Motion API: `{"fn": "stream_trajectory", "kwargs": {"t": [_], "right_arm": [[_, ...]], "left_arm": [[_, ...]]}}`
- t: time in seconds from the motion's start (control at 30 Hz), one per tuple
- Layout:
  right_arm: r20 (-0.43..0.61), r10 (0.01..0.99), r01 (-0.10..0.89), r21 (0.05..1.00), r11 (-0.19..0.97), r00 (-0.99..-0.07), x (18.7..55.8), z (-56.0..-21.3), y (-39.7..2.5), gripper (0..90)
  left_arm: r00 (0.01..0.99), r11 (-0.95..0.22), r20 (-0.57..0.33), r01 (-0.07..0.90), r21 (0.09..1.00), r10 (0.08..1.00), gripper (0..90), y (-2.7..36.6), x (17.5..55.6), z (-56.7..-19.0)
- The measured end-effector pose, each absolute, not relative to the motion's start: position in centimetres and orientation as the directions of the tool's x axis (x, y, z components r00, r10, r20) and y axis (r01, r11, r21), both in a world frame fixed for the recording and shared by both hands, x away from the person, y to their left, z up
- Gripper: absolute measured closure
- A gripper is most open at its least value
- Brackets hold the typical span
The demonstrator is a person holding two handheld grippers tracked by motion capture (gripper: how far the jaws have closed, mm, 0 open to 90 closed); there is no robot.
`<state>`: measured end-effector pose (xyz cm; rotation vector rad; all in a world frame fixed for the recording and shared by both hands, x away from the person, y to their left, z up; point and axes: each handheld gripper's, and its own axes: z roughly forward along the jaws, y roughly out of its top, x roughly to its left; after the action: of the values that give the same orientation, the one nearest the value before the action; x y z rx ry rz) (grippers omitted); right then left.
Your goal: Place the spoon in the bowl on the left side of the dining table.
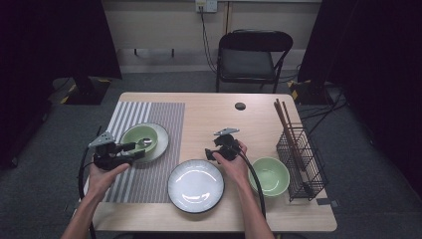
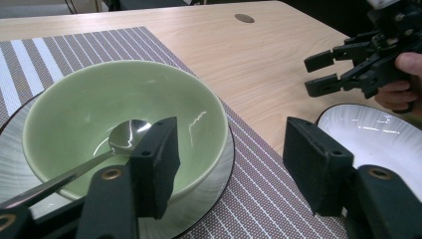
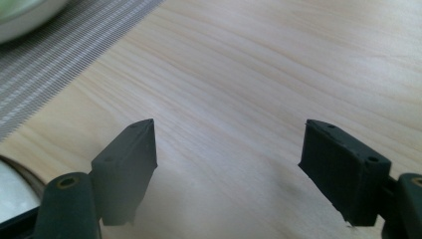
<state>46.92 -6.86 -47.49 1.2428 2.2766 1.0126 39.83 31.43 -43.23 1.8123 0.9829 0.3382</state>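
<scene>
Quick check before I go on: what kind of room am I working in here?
Likely a lab or studio staged as a dining spot: black curtains flank the wooden table, a folding chair faces it, and a striped placemat, bowls and plates are laid out.

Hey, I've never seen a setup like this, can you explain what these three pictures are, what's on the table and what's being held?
A person sits at a wooden table with a hand-held two-jaw gripper in each hand. One picture looks down from above; the other two come from cameras riding on each gripper. The left gripper is open near a green bowl that holds a spoon and stands on a plate on a striped placemat. The right gripper is open over bare wood, holding nothing. Also there: an empty plate, a second green bowl and a wire rack with chopsticks.
</scene>
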Motion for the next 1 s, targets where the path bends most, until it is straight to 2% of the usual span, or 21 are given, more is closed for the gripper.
{"fn": "stream_trajectory", "kwargs": {"t": [0.17, 0.57, 1.0], "right_arm": [[0.051, 0.819, 0.555, 0.759, 0.340, -0.572, 46.3, -46.3, -6.6, 24.0], [0.089, 0.776, 0.500, 0.808, 0.310, -0.625, 45.3, -40.9, -7.1, 28.5], [0.131, 0.759, 0.466, 0.851, 0.244, -0.637, 45.4, -36.7, -10.4, 43.0]], "left_arm": [[0.628, -0.177, -0.200, 0.484, 0.857, 0.752, 32.6, 31.2, 39.5, -43.8], [0.624, -0.188, -0.195, 0.494, 0.849, 0.756, 29.6, 31.0, 39.5, -44.0], [0.617, -0.186, -0.196, 0.499, 0.846, 0.762, 29.4, 31.1, 39.5, -44.3]]}}
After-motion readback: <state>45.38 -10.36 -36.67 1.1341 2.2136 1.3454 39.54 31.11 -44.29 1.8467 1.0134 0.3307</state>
